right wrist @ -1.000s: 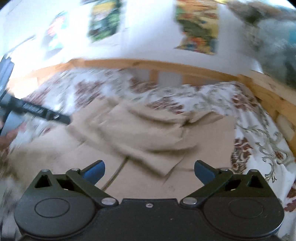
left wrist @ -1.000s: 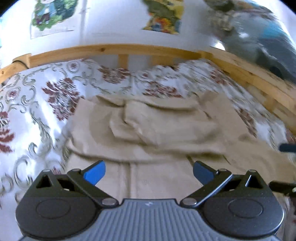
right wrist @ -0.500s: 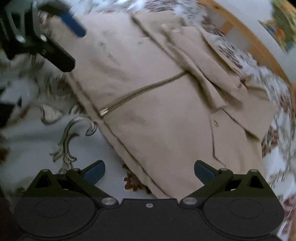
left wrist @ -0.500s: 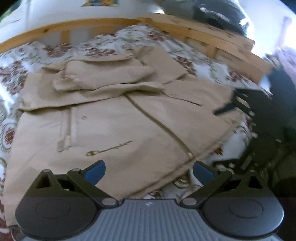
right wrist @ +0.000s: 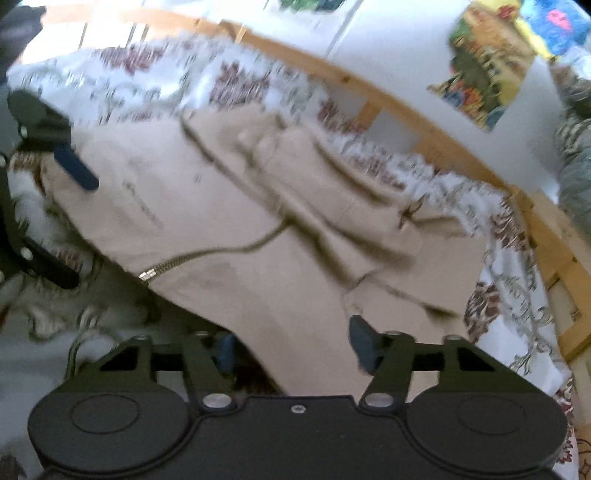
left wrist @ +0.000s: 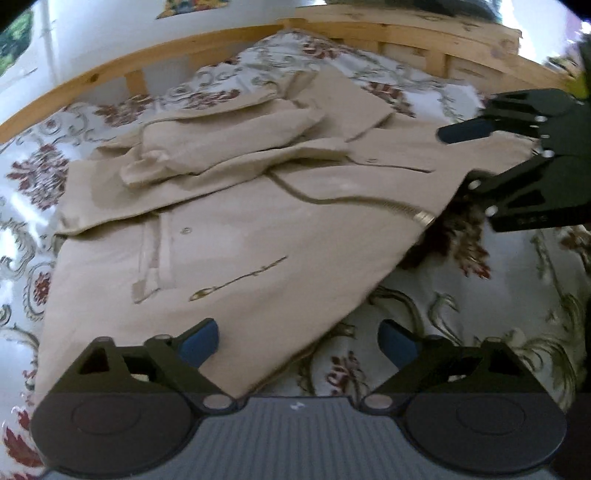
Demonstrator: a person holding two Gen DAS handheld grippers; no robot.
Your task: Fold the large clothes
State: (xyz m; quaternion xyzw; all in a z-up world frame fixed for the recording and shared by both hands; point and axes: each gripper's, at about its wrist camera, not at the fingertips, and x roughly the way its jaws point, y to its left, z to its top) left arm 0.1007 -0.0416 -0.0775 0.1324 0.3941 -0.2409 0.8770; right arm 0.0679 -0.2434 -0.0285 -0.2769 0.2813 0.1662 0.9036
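Jacket (left wrist: 229, 221), beige with a zip down its front, lies spread flat on the floral bedspread (left wrist: 480, 314) inside the wooden bed frame (left wrist: 406, 33), sleeves folded across its chest. From the left wrist view, the left gripper (left wrist: 298, 338) sits over the hem corner, jaws wide and just easing inward, gripping nothing; the right gripper (left wrist: 465, 158) shows at the far hem. Over to the right wrist view, blurred: the right gripper (right wrist: 291, 345) straddles the jacket's hem (right wrist: 295, 314), jaws just closing partway with cloth between them, pads not clearly pressing.
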